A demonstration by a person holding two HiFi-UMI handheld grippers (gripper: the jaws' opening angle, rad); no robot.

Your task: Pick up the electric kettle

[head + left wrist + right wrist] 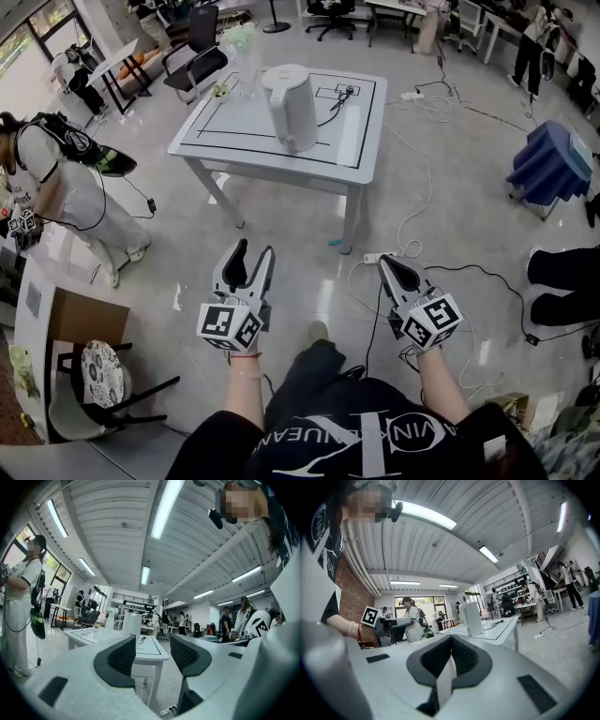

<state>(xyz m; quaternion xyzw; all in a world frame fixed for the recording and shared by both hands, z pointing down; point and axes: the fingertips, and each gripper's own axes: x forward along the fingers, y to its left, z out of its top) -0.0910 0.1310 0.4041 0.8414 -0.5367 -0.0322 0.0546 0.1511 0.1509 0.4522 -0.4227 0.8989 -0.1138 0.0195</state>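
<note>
Getting near was the step: the tall white plastic kettle [291, 108] sat far off, upper middle. Left gripper [253, 253] fingers were apart, right gripper [388, 265] fingers together; both had to get closer

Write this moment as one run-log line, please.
stage: before pickup | electric kettle: upright on table, untouched | left gripper: open, empty | right gripper: shut, empty | both short of table

- Head view: mounted on the person's head, facing forward and steeply down. The white table [272, 157] lies well ahead, at the top of frame.
- Left gripper view: rides the left gripper [152, 645], facing level along its jaws toward the table.
- Right gripper view: rides the right gripper [451, 645], likewise level.
- Shared: all three views cover the table and the electric kettle [291, 108].
</note>
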